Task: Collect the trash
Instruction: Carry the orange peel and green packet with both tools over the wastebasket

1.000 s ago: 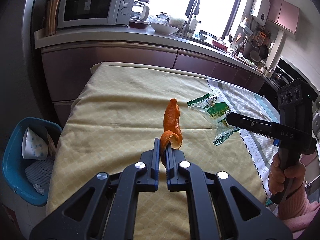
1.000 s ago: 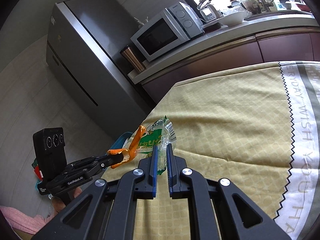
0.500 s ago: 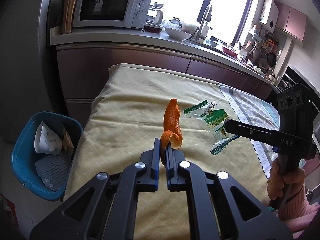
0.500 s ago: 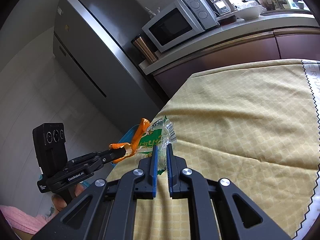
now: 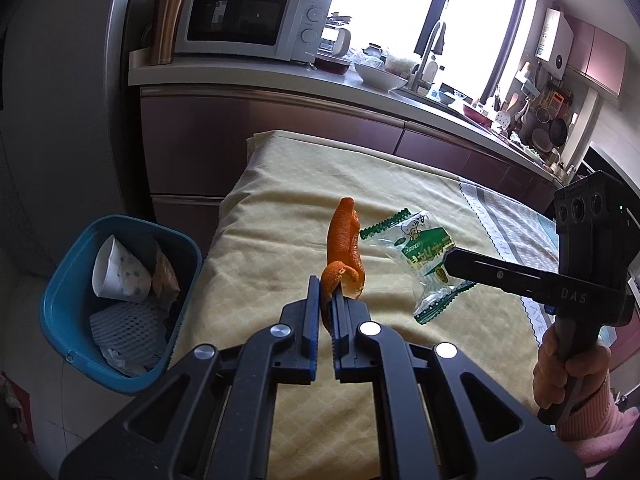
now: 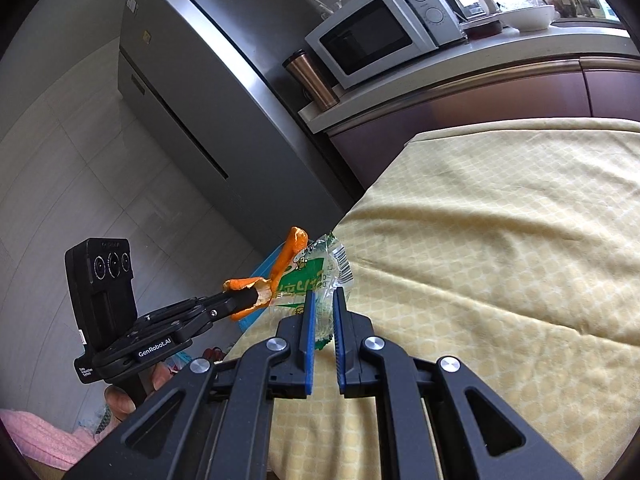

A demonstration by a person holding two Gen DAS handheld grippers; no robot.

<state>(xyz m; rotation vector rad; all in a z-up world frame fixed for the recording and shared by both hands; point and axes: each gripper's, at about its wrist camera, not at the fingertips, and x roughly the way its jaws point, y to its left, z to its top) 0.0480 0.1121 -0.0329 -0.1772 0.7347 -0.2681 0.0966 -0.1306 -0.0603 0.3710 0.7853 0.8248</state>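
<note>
My left gripper [image 5: 327, 286] is shut on a curled orange peel [image 5: 344, 246], which sticks up above the yellow tablecloth [image 5: 280, 240]. My right gripper [image 6: 323, 294] is shut on a clear and green snack wrapper [image 6: 316, 276], held above the cloth beside the peel [image 6: 280, 268]. In the left wrist view the wrapper [image 5: 420, 252] hangs from the right gripper [image 5: 450, 260], to the right of the peel. A blue trash bin [image 5: 64, 312] stands on the floor left of the table, holding a paper cup, foam netting and other scraps.
A counter [image 5: 260, 76] with a microwave [image 5: 248, 20], a metal tumbler [image 5: 166, 26] and bowls runs behind the table. A grey fridge [image 6: 208, 92] stands at the left. A hand in a pink sleeve [image 5: 580, 380] holds the right gripper's handle.
Both grippers have moved left with their loads toward the table's left edge. The blue bin has come further into the left wrist view.
</note>
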